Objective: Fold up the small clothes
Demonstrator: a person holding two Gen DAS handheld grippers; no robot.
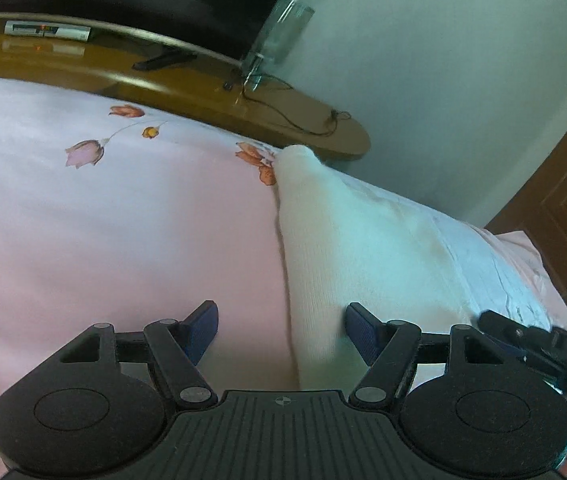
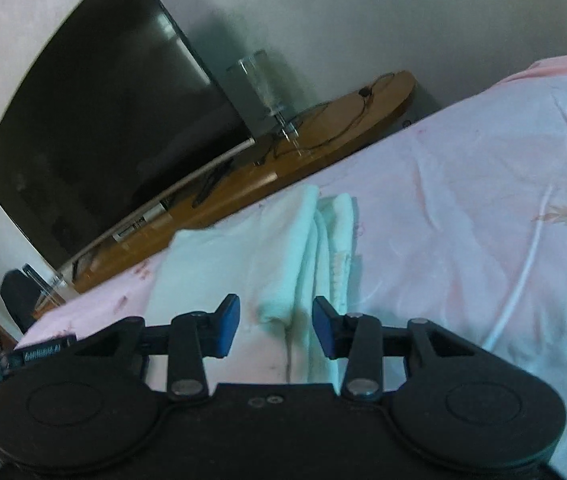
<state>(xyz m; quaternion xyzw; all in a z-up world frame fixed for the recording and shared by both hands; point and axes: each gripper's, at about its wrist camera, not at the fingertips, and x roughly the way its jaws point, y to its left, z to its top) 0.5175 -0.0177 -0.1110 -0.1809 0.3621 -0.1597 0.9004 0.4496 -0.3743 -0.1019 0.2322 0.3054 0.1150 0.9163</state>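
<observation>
A white knitted garment lies folded on a bed covered with a pale pink sheet printed with tulips, its near end running in under both tools. The left gripper hovers above that end with its blue-padded jaws spread wide and released, the cloth's left edge passing between them and its right pad at the fabric, pressing nothing. The right gripper, seen from its own camera, likewise stands released over the garment, jaws parted about a raised fold that rises between them without being pinched; layered folds show just ahead and to its right. In the left view the right tool's black body pokes in at the lower right, close beside the left one. Beyond the garment, ahead of both grippers, a brown wooden counter carries a dark flat-screen television, cables and a clear plastic stand.
</observation>
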